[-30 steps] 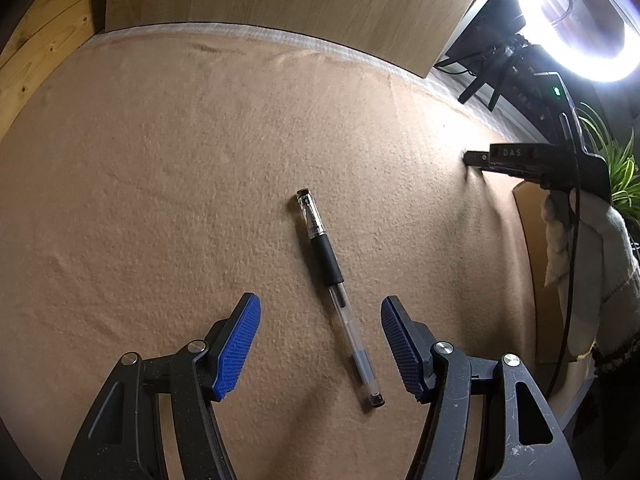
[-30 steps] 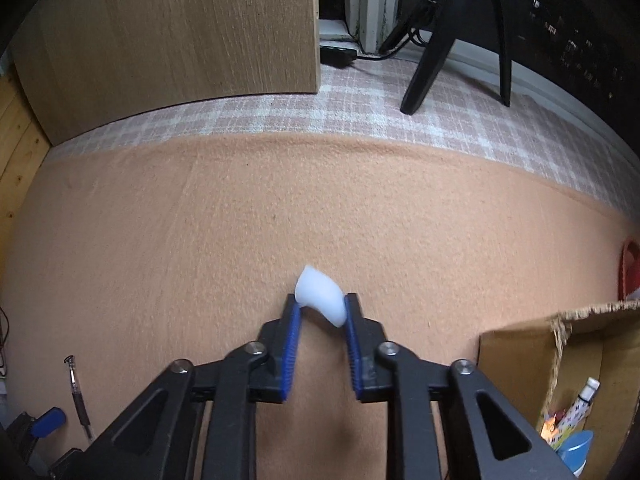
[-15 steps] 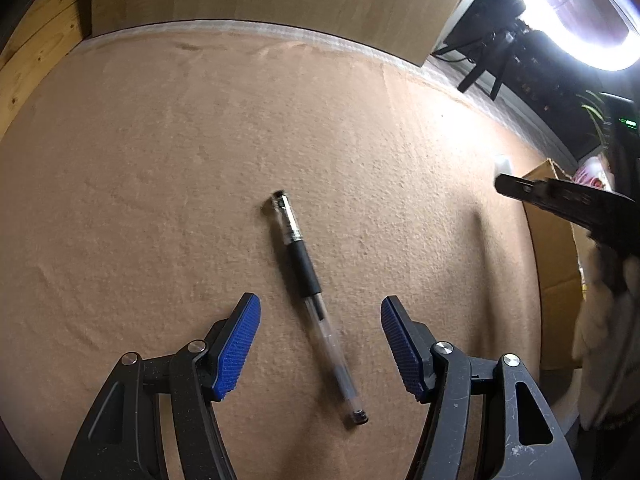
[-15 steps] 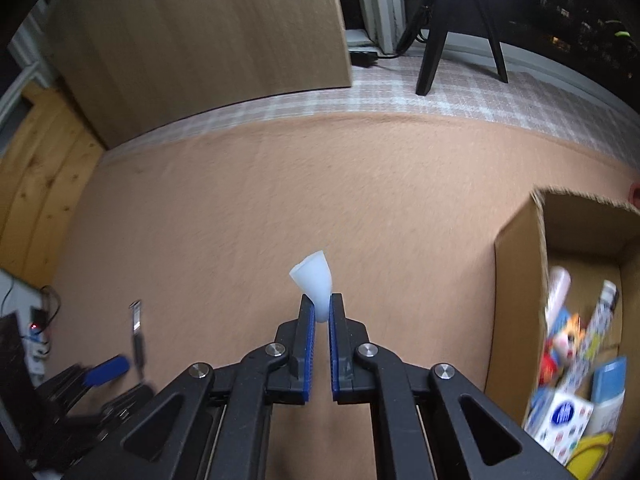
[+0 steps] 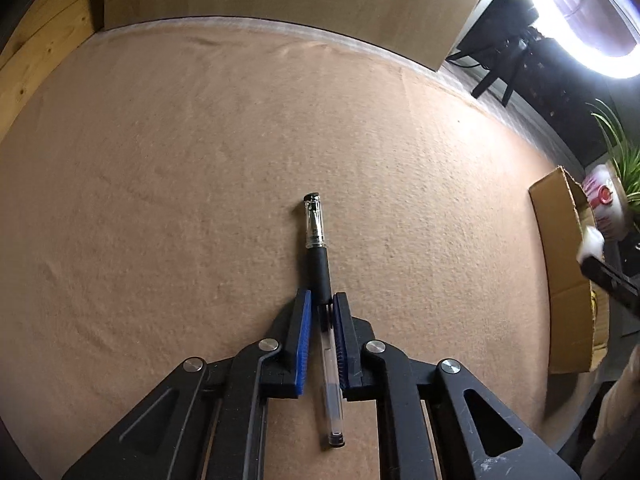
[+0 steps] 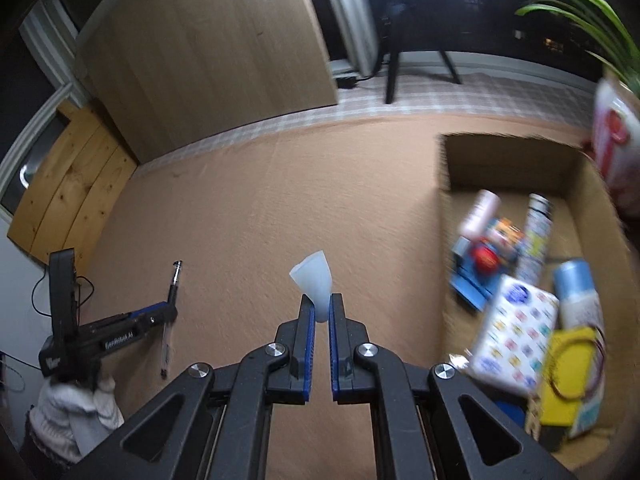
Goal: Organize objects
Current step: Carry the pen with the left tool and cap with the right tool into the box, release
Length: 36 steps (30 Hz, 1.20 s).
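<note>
1. Pen [image 5: 320,276], a clear-barrelled gel pen with a black rubber grip and transparent cap, lies flat on the tan felt mat [image 5: 200,200], cap end pointing away from the camera.
2. Left gripper [image 5: 321,308]: its jaws have just been closing and now clamp the barrel just behind the rubber grip; the blue pads [image 5: 302,344] press on both sides, tips at the mat.
3. Right gripper [image 6: 322,312]: jaws nearly together, pinching the narrow end of a small white translucent cup-shaped piece [image 6: 314,282], which is carried clear of the mat.
4. Cardboard box [image 6: 448,168], open-topped, stands at the right end of the mat and already holds packets, a tube and a blue-capped bottle. It is judged the destination for both items.
5. Technique, left: the hold sits ahead of the pen's middle, so the long tail may droop. Lift straight up, slowly, and keep the wrist steady before travelling.
6. Technique, right: bring the white piece fully past the box's near wall and low over the contents before letting go, since a light piece may bounce out.
7. Coordination: send the hands to the box one after the other, right first, to avoid a clash above the opening.
</note>
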Motion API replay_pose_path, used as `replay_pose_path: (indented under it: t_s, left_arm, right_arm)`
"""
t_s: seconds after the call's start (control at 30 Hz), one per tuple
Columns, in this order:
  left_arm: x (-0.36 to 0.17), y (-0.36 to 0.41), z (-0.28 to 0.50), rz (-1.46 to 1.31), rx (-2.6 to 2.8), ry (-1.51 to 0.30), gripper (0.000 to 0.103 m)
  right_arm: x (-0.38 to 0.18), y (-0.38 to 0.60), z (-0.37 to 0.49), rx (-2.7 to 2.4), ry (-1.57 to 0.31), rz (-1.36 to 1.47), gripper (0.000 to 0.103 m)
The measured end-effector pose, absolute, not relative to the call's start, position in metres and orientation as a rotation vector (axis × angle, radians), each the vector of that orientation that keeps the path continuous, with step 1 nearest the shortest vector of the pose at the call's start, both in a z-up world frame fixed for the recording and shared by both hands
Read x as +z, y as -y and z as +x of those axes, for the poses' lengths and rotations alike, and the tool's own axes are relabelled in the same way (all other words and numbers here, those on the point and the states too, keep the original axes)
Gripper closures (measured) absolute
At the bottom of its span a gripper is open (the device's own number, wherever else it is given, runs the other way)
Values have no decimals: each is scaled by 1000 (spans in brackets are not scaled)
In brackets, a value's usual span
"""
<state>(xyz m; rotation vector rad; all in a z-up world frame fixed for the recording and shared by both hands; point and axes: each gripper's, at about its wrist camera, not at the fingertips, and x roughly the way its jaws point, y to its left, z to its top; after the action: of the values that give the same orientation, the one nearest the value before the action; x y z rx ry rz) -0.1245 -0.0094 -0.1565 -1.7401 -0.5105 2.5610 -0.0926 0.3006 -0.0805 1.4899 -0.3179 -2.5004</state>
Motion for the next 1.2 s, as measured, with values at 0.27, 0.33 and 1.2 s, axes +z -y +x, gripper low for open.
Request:
replay_pose_path:
  t_s: [0.27, 0.33, 1.2]
  left_arm:
    - [-150, 3, -113, -1724, 2557, 502, 92]
    - [-145, -3, -111, -1706, 2555, 493, 92]
    - [-56, -276, -199, -1341, 2366, 193, 92]
  right_arm:
    - [-67, -359, -49, -2606, 422, 1469, 97]
    - [-61, -372, -38, -2653, 413, 1462, 97]
    - [-40, -453, -3, -2835, 401, 1407, 97]
